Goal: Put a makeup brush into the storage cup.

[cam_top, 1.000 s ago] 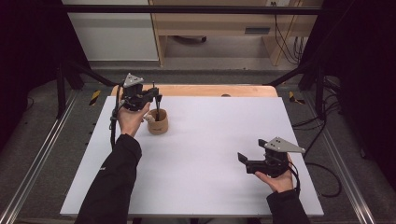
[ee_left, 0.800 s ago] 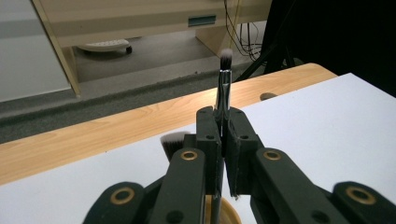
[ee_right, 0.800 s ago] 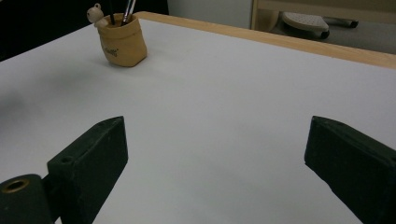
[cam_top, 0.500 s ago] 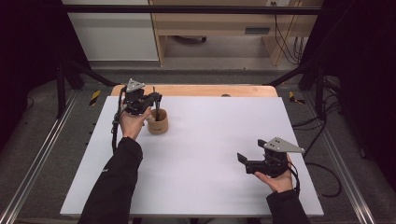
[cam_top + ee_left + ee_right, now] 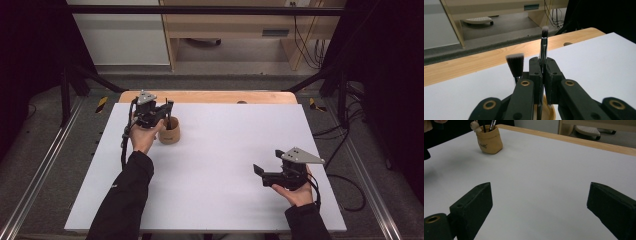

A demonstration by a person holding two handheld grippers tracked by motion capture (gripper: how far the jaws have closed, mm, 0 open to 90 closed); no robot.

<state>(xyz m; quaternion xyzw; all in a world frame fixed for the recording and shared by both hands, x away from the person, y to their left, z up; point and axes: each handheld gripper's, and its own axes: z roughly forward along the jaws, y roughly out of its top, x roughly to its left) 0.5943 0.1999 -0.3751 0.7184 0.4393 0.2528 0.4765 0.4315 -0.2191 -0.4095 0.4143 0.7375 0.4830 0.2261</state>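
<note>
Left tongs (image 5: 543,75) gripping a thin brush (image 5: 544,40) over the cup (image 5: 169,131) near the tabletop's (image 5: 225,150) far left corner, right tongs (image 5: 539,205) resting released near the right edge.

Both forearms wear black sleeves. The left tongs (image 5: 159,113) and right tongs (image 5: 264,171) are black, each topped by a grey three-cornered plate, with a black cable trailing. Brass-coloured rings sit in the jaw links.

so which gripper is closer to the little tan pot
Left. The left gripper is right above the tan pot, shut on a thin brush. The right gripper sits open, far across the table.
</note>
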